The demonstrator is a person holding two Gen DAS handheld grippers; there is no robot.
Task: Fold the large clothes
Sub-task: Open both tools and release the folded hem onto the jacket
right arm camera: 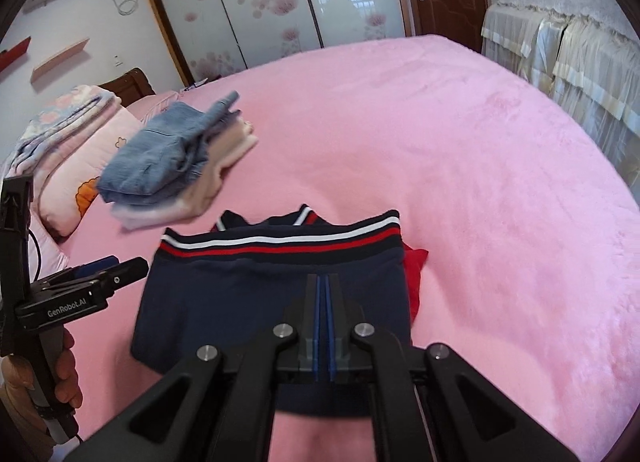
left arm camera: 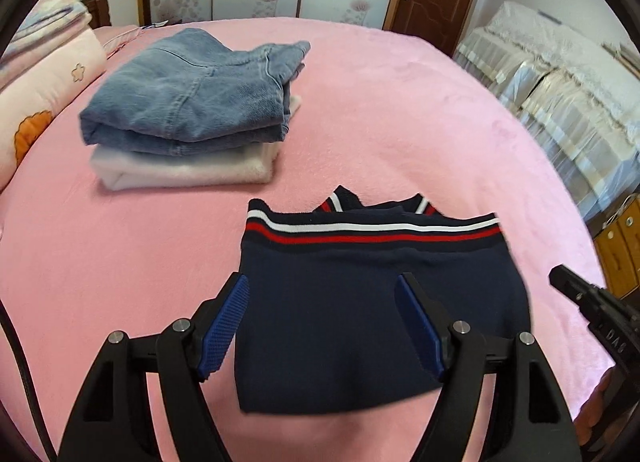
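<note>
A navy sweater with red and white stripes on its hem lies folded on the pink bed; it also shows in the right wrist view, with a red part sticking out at its right side. My left gripper is open and empty, its blue pads above the sweater's near half. My right gripper is shut with nothing between its pads, just over the sweater. The left gripper shows at the sweater's left edge in the right wrist view.
A stack of folded jeans on a folded white garment lies further back on the left of the pink bed. Pillows and a folded quilt sit at the far left. Covered furniture stands off the right side.
</note>
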